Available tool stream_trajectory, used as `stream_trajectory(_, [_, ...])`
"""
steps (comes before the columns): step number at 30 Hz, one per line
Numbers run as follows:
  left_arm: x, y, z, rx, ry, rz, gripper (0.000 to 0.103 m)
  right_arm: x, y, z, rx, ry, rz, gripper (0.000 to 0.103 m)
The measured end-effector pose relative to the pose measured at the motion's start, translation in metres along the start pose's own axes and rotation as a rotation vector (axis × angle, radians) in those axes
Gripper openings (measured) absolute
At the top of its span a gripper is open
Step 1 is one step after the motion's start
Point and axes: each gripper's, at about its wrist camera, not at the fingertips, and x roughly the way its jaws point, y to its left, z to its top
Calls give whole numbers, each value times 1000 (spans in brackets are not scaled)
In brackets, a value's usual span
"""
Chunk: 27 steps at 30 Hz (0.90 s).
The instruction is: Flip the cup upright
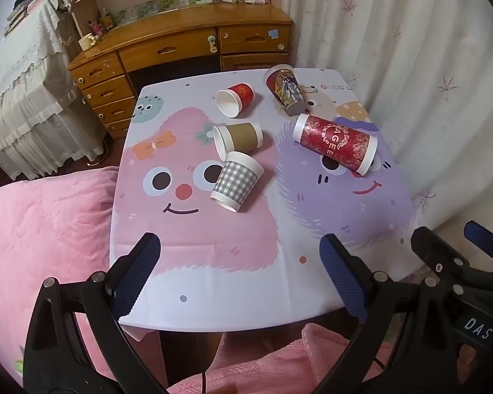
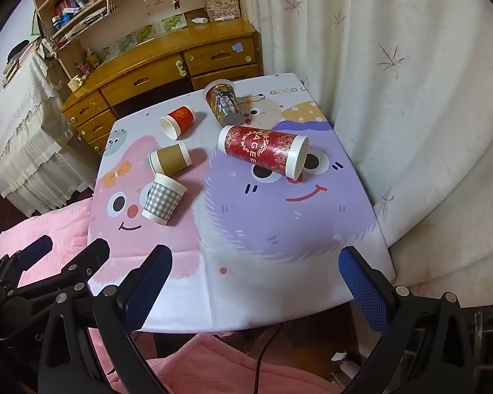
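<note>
Paper cups lie tipped over on the cartoon tablecloth, five of them, and none stands up yet. We hold both grippers back at the near edge of the table, well apart from every cup.

Our left gripper has its fingers spread wide with nothing between them. Our right gripper is wide too, and empty.

Nearest to us is the grey checked cup — it lies on its side straight ahead of the left fingers, over the pink monster's face. Its long axis runs toward us and a bit to the left, with the wider rim end near us and the bottom end far away. That far end sits just beside the brown cup, maybe touching it; we cannot tell.

The tall red cup lies crossways over the purple monster, ahead of the right fingers. Its open mouth points right.

We think the left hand is nearer the checked cup. To grab it, the fingers should close across its sides, not along its length — then we can tip it up.
</note>
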Motion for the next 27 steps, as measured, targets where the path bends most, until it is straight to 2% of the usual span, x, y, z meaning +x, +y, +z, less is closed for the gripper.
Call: stream_trajectory(27, [4, 5, 4, -6, 2, -6, 97, 6, 6, 1, -2, 5, 1, 103])
